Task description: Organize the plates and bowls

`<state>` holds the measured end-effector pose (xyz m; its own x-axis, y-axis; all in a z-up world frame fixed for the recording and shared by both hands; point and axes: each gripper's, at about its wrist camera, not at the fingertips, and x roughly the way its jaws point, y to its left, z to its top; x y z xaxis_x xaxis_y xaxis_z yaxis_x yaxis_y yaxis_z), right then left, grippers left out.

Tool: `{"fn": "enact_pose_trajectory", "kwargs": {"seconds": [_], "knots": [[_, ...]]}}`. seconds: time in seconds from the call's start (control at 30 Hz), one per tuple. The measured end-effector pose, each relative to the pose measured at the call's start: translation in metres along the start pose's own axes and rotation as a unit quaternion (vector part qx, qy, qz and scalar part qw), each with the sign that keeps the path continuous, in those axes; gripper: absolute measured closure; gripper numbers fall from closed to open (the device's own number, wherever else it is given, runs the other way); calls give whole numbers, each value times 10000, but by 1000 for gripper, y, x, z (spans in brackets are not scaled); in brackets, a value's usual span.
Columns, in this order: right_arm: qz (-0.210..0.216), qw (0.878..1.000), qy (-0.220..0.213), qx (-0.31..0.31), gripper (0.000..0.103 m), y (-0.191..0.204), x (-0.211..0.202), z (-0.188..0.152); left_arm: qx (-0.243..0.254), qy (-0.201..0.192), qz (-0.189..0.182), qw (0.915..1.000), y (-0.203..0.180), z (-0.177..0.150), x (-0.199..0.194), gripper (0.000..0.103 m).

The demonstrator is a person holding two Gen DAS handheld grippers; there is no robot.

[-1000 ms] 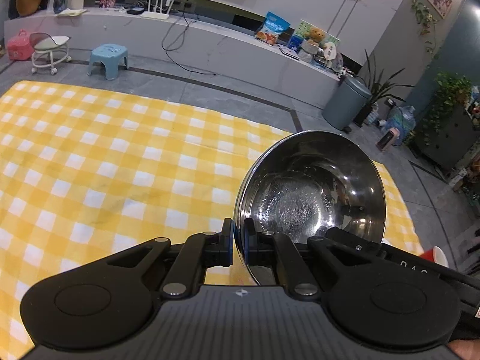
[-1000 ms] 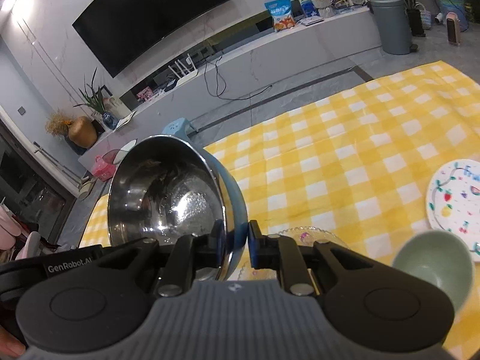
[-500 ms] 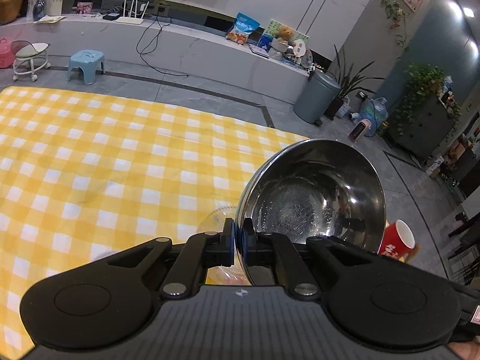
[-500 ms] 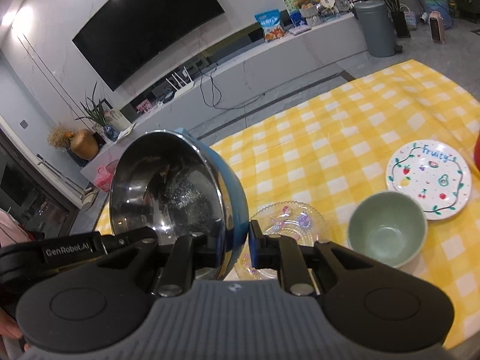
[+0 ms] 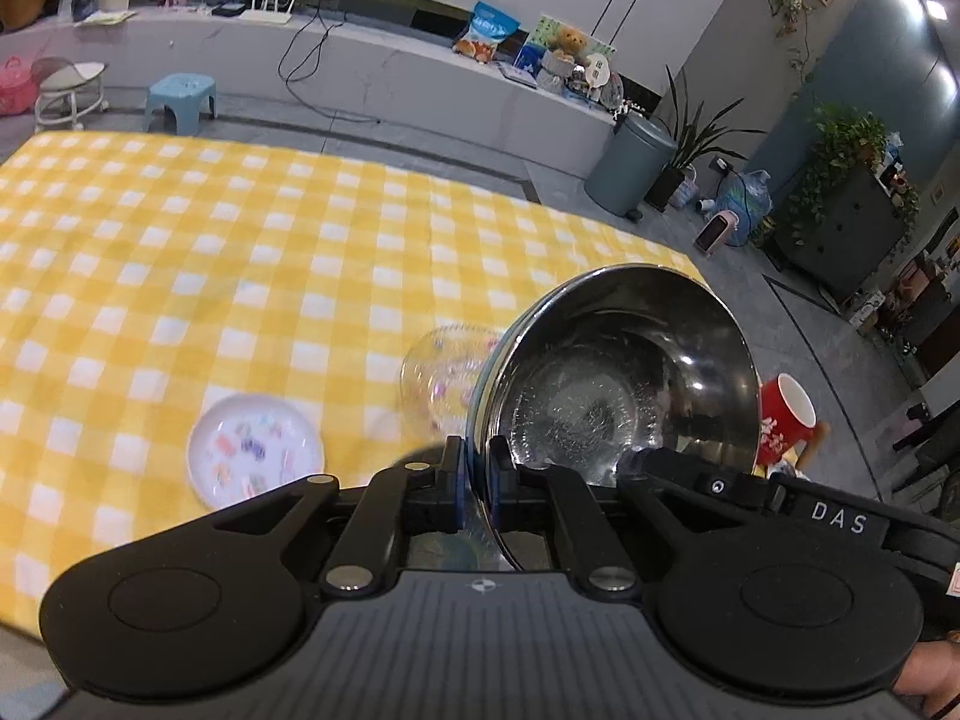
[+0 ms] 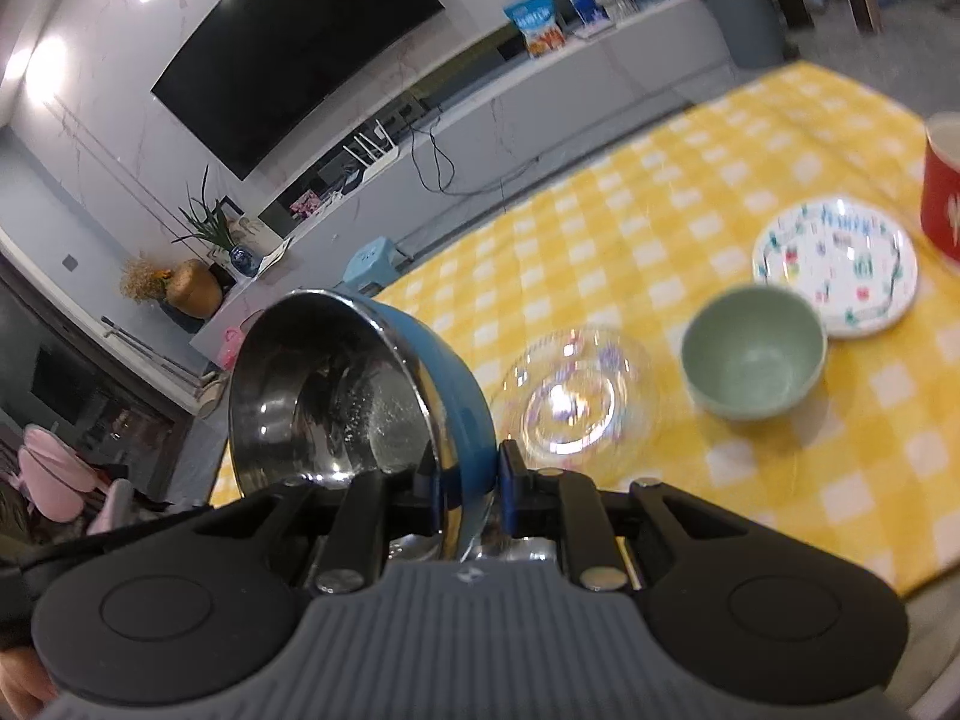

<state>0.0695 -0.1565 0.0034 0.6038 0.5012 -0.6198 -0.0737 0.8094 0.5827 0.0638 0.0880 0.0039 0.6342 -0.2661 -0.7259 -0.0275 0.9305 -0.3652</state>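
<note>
The left claw [image 5: 475, 474] and the right claw [image 6: 474, 480] each pinch the rim of one steel bowl [image 5: 612, 372] with a blue outside, held tilted above the near edge of the counter [image 5: 240, 252] under its yellow-checked cloth. On the cloth just beyond it lies a clear glass plate [image 6: 576, 399], with a green bowl [image 6: 753, 360] to its right touching a white plate [image 6: 840, 267] whose coloured lettering is too blurred to read, and a red mug [image 6: 942, 192] further right. Another small white plate [image 5: 255, 450] lies to the left, and the right claw's arm reads "DAS" where it crosses the left wrist view.
</note>
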Motion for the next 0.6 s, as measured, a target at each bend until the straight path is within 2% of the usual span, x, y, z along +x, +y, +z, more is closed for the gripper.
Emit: {"fn": "enact_pose_trajectory", "kwargs": {"seconds": [0.33, 0.6], "knots": [[101, 9987, 408, 301, 85, -20, 20, -34, -455, 418, 9, 9981, 30, -19, 17, 95], [138, 9981, 573, 200, 83, -24, 34, -44, -622, 610, 93, 9962, 41, -27, 28, 95]]}}
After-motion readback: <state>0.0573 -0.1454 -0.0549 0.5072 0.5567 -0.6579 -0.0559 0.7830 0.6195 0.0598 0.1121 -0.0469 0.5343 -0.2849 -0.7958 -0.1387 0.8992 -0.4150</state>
